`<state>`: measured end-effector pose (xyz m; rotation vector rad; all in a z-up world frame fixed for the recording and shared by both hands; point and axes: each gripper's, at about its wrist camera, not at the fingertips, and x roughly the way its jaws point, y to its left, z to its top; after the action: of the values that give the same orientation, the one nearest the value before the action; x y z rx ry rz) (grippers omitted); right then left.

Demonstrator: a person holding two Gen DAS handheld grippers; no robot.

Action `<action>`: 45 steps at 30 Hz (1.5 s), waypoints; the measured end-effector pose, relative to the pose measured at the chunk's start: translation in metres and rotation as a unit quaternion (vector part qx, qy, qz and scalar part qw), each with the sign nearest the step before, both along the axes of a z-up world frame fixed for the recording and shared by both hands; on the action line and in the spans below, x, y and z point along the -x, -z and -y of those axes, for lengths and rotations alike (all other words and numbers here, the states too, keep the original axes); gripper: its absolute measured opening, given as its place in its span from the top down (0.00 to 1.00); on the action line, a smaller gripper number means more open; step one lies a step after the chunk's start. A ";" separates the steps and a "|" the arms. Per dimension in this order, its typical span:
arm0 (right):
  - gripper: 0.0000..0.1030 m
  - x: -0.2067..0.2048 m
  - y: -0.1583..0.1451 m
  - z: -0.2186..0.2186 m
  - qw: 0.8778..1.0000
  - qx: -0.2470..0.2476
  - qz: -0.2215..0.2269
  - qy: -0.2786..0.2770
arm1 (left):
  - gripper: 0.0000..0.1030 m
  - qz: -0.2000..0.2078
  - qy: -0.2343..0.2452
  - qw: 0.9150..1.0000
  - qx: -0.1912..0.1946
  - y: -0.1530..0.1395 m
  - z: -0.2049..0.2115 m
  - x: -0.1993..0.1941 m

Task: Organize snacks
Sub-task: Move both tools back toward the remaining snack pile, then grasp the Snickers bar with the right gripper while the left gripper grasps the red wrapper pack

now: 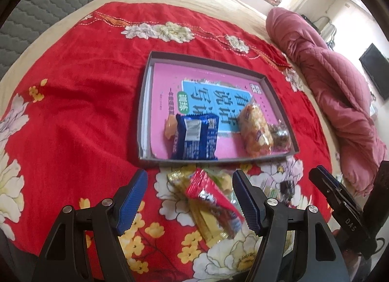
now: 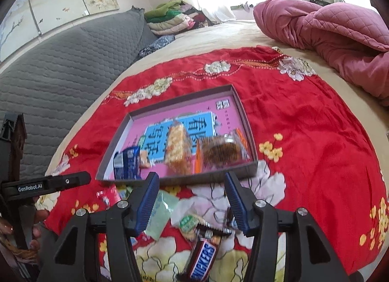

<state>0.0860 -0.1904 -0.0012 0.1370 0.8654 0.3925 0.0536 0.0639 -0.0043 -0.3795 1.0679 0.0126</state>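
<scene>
A grey shallow box (image 1: 279,92) (image 2: 243,109) lies on a red flowered cloth and holds a pink book, a blue snack pack (image 1: 194,138) (image 2: 126,163), an orange cracker pack (image 1: 255,129) (image 2: 177,150) and a brown snack (image 1: 280,133) (image 2: 220,152). My left gripper (image 1: 189,199) is open over a red wrapper (image 1: 214,199) lying on yellow packs (image 1: 206,223) in front of the box. My right gripper (image 2: 192,201) is open above a Snickers bar (image 2: 203,257), a green-labelled snack (image 2: 188,223) and a pale green packet (image 2: 161,211).
A pink quilt (image 1: 335,87) (image 2: 328,31) is bundled at the right of the bed. A grey padded headboard (image 2: 60,68) stands at the left. Folded blankets (image 2: 170,17) are piled by the window. The right gripper shows at the left view's right edge (image 1: 340,194).
</scene>
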 end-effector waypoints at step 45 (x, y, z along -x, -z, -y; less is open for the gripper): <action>0.46 0.026 0.059 0.007 0.988 0.035 -0.149 0.000 | 0.28 -0.070 0.000 0.994 0.081 0.048 0.033 0.010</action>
<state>0.0598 -0.1969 -0.0600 0.1333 1.1734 0.3452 0.0431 0.0309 -0.0527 -0.5304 1.2116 -0.0485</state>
